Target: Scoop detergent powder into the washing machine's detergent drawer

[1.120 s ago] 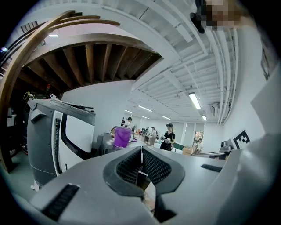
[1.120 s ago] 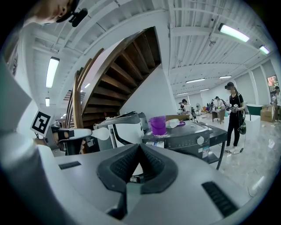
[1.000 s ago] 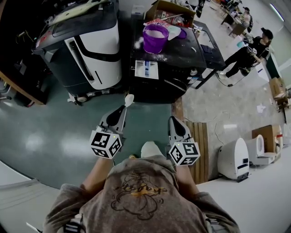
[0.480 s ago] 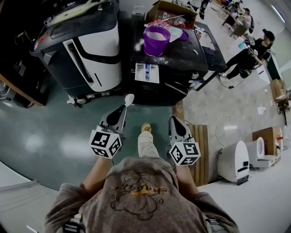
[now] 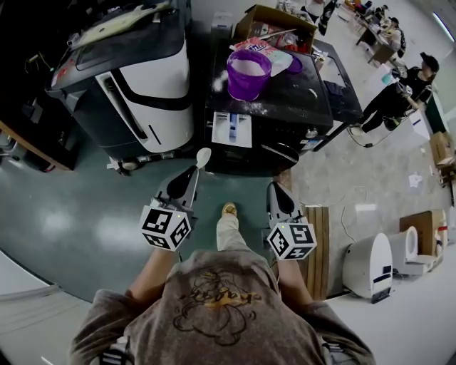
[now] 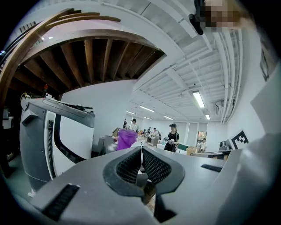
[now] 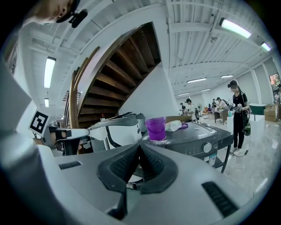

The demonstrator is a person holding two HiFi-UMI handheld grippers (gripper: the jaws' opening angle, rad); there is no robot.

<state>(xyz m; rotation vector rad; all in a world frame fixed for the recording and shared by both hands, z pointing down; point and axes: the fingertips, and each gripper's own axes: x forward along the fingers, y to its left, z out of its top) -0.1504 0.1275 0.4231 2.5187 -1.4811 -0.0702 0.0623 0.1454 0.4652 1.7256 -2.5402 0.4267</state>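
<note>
Looking down in the head view, the left gripper point(image 5: 194, 171) is found at lower centre, its jaws pinched on the handle of a white spoon point(image 5: 203, 156). The bowl of the spoon is pointed up the frame, just short of the washing machine point(image 5: 292, 89). In the left gripper view the pads are seen pressed onto a thin white strip, and that is the handle.

Over to the right gripper point(image 5: 274, 187), level with its partner and well apart from it: the jaws are pressed together, with nothing caught between them in the right gripper view.

On the black top of the machine, in the upper centre, a purple cup point(image 5: 248, 73) is stood upright, pale powder inside it and white powder scattered around its foot. Just behind the cup a detergent bag point(image 5: 274, 53) is laid, with a cardboard box point(image 5: 274, 18) beyond it.

At the machine's near edge, a white tray with a blue strip is shown, seemingly the detergent drawer point(image 5: 231, 128). It is apart from the spoon.

A white appliance point(image 5: 153, 82) is parked at the upper left, and a bystander point(image 5: 399, 93) is glimpsed at the right edge.
</note>
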